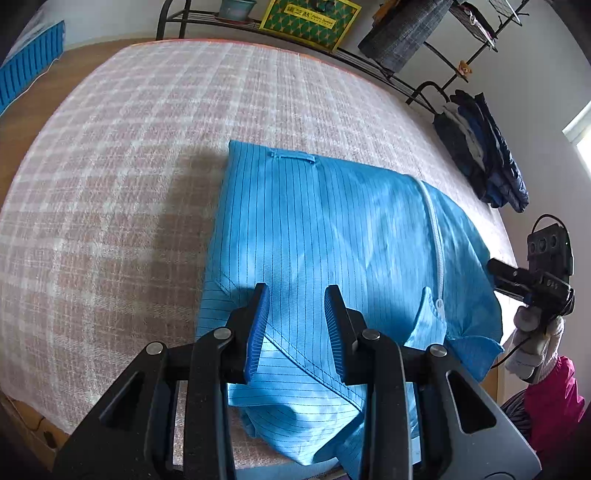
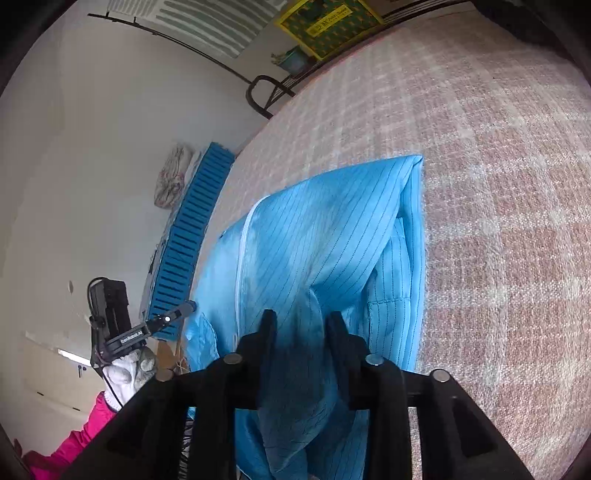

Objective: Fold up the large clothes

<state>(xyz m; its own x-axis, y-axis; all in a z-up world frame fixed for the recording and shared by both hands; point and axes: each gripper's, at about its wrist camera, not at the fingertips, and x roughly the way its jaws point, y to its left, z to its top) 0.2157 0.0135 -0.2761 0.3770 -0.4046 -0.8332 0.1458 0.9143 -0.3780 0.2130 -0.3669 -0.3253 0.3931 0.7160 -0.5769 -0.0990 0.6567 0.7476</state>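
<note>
A blue pinstriped garment with a white zipper lies partly folded on a pink plaid bed cover. My left gripper is open just above the garment's near edge, its jaws apart over the shoulder seam. In the right wrist view the same garment rises in a fold toward my right gripper, whose jaws stand apart with cloth bunched between them. The right gripper also shows at the far right of the left wrist view, at the garment's edge. The left gripper shows at the left of the right wrist view.
A metal rack with a yellow-green box and hanging clothes stands behind the bed. A blue slatted crate leans by the wall. The bed cover stretches wide beyond the garment. A pink sleeve is at the right.
</note>
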